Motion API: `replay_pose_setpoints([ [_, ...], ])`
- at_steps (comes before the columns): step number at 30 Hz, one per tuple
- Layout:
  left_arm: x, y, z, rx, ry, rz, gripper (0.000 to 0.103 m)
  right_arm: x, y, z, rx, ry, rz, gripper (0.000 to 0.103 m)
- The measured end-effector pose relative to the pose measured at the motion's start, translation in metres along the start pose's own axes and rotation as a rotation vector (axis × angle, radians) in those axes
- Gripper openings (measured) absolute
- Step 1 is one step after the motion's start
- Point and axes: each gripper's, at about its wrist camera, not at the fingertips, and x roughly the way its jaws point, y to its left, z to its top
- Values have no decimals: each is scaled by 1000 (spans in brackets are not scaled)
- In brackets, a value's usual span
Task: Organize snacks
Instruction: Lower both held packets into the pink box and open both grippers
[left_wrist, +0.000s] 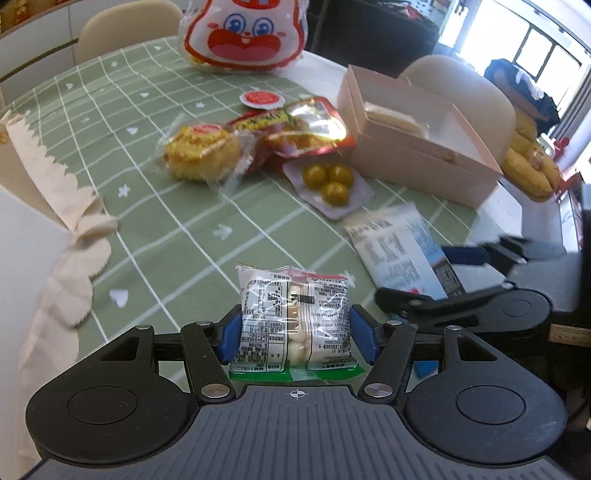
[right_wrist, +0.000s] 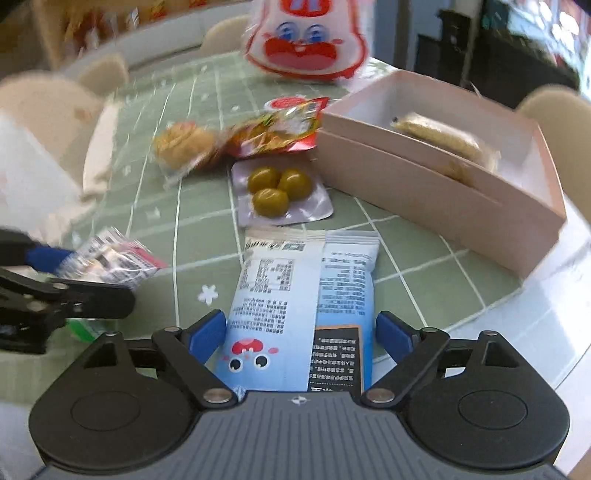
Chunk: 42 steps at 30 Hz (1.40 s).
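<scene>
My left gripper (left_wrist: 295, 334) is shut on a small clear packet of white candies (left_wrist: 295, 314), held above the green checked tablecloth (left_wrist: 166, 236). My right gripper (right_wrist: 301, 338) has its blue pads on both sides of a light-blue snack bag (right_wrist: 303, 295); it appears shut on it. The pink box (left_wrist: 417, 155) stands at the right with a wrapped bar inside (right_wrist: 447, 142). On the cloth lie a yellow cake in clear wrap (left_wrist: 201, 151), a red-green chip packet (left_wrist: 303, 125) and a pack of three green balls (left_wrist: 328, 182).
A big rabbit-face bag (left_wrist: 247, 33) stands at the far side of the table. A cream cloth bag (left_wrist: 55, 192) lies at the left edge. Chairs (left_wrist: 125, 29) surround the table. Bananas (left_wrist: 532, 166) lie beyond the box on the right.
</scene>
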Motion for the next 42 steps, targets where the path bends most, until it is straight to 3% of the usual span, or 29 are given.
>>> replay_pose_setpoints([
  [3, -6, -14, -4, 30, 11, -17, 66, -9, -2, -2, -43, 1, 34, 74],
  [6, -14, -33, 5, 72, -2, -54, 66, -38, -26, -2, -8, -42, 99, 73],
  [10, -41, -69, 44, 176, -132, -121, 66, -99, -66, 11, 45, -171, 91, 73],
  [16, -81, -120, 124, 291, -371, -195, 66, -189, -117, 43, 130, -393, 9, 73],
  [18, -84, -125, 150, 285, -406, -240, 66, -207, -124, 48, 133, -447, -36, 73],
  [21, -68, -115, 192, 159, -395, -312, 66, -220, -130, 47, 141, -499, -104, 73],
  [25, -3, -100, 231, 47, -285, -370, 66, -213, -136, 39, 193, -489, -140, 73],
  [29, 77, -88, 227, -12, -188, -347, 66, -184, -138, 34, 243, -420, -151, 73],
  [31, 114, -89, 221, -8, -111, -337, 66, -172, -140, 31, 257, -384, -154, 73],
  [33, 143, -98, 214, 83, -46, -271, 66, -158, -136, 31, 254, -352, -166, 73],
  [36, 160, -117, 201, 300, -67, -139, 67, -142, -132, 33, 229, -316, -210, 73],
  [38, 160, -120, 195, 379, -118, -90, 67, -132, -132, 36, 224, -298, -229, 73],
  [40, 152, -115, 192, 368, -177, -102, 67, -122, -133, 45, 236, -282, -230, 74],
  [42, 141, -107, 190, 351, -218, -162, 67, -110, -138, 52, 247, -271, -218, 74],
])
